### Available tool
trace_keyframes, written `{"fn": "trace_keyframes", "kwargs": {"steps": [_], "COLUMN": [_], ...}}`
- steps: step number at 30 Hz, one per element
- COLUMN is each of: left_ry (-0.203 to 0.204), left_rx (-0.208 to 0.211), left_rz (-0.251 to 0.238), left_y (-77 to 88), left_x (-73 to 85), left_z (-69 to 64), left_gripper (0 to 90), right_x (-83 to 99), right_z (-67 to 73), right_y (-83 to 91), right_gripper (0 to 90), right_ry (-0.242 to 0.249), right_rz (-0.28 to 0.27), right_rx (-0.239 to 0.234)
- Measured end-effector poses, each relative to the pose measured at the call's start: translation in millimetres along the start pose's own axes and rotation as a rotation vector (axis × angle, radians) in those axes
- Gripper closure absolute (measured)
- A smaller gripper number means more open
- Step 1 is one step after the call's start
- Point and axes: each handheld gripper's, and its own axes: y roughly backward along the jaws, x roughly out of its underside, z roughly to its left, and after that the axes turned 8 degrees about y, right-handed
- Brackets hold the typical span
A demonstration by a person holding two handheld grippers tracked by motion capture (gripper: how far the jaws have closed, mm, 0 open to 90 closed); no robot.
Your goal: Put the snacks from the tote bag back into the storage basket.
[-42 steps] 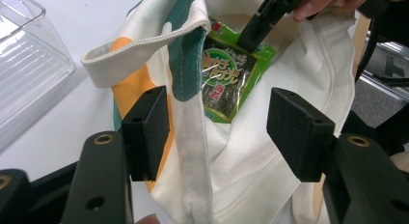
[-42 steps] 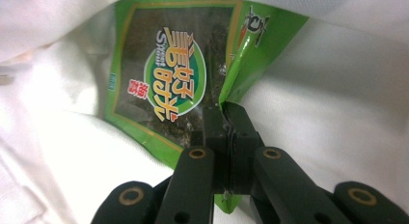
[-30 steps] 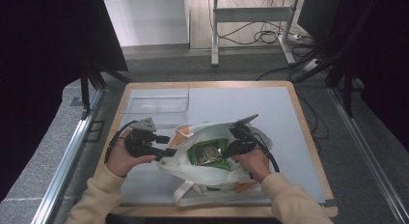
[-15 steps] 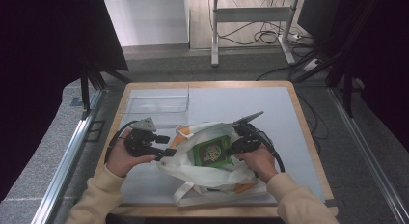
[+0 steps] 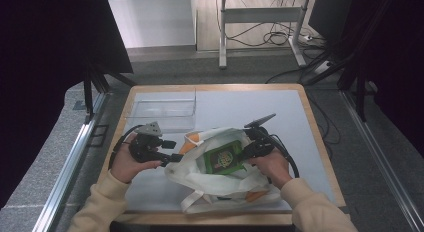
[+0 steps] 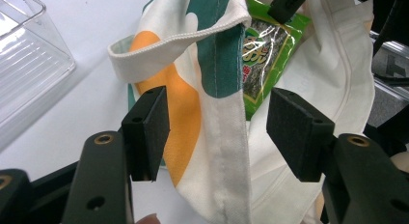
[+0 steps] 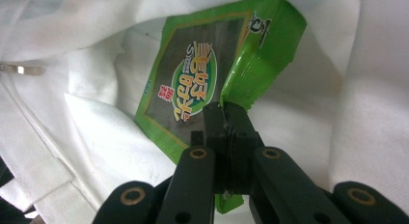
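Note:
A white cloth bag (image 5: pixel 225 189) with orange and green patches lies on the table's near half, its mouth held up. My left gripper (image 5: pixel 172 151) is at the bag's left rim; in the left gripper view its jaws (image 6: pixel 217 130) stand open, and the bag's hem (image 6: pixel 219 64) runs between them, untouched by the pads. My right gripper (image 5: pixel 246 153) is shut on the corner of a green snack packet (image 5: pixel 223 159), which sits in the bag's mouth. In the right gripper view the packet (image 7: pixel 193 79) lies against white bag cloth (image 7: pixel 376 113) with the shut jaws (image 7: pixel 225 120) pinching its edge.
A clear plastic container (image 5: pixel 162 109) stands behind the left gripper, near the table's far left; it is also in the left gripper view (image 6: pixel 24 64). The table's wooden rim (image 5: pixel 320 142) runs along the right. Dark frames and cables surround the table.
My right gripper has shifted the green packet slightly to the right inside the bag's mouth. The left gripper has stayed in place.

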Motion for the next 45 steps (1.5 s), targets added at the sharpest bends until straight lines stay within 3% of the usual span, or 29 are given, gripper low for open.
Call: {"fn": "trace_keyframes", "kwargs": {"steps": [8,13,19,26,32,37,45], "left_ry": [0.001,0.004,0.007,0.007,0.008,0.002,0.009], "left_rx": [0.000,0.000,0.000,0.002,0.002,0.000,-0.005], "left_rz": [-0.003,-0.001,0.000,-0.002,0.001,0.006,0.013], "left_y": [0.4,-0.3,-0.6,-0.7,-1.0,-2.5,-4.7], "left_x": [0.0,-0.2,-0.1,0.2,0.2,0.1,0.3], "left_z": [0.1,-1.1,-0.4,-0.5,0.5,0.5,0.1], "left_gripper": [40.3,40.4,40.4,40.3,40.3,40.3,40.3], "right_x": [18.5,23.6,19.8,17.7,16.7,19.7,29.0], "right_z": [-2.6,-2.9,0.8,4.9,3.5,2.4,-6.8], "right_y": [1.6,12.0,29.9,45.1,67.6,79.7,95.4], "right_gripper": [88.6,88.6,88.8,89.0,89.2,89.7,89.8], "right_ry": [-0.044,-0.041,-0.005,0.039,0.084,0.136,0.158], "right_rz": [-0.040,-0.081,-0.128,-0.144,-0.186,-0.185,-0.217], "right_rx": [0.017,0.015,0.025,0.027,0.027,0.015,0.010]}}
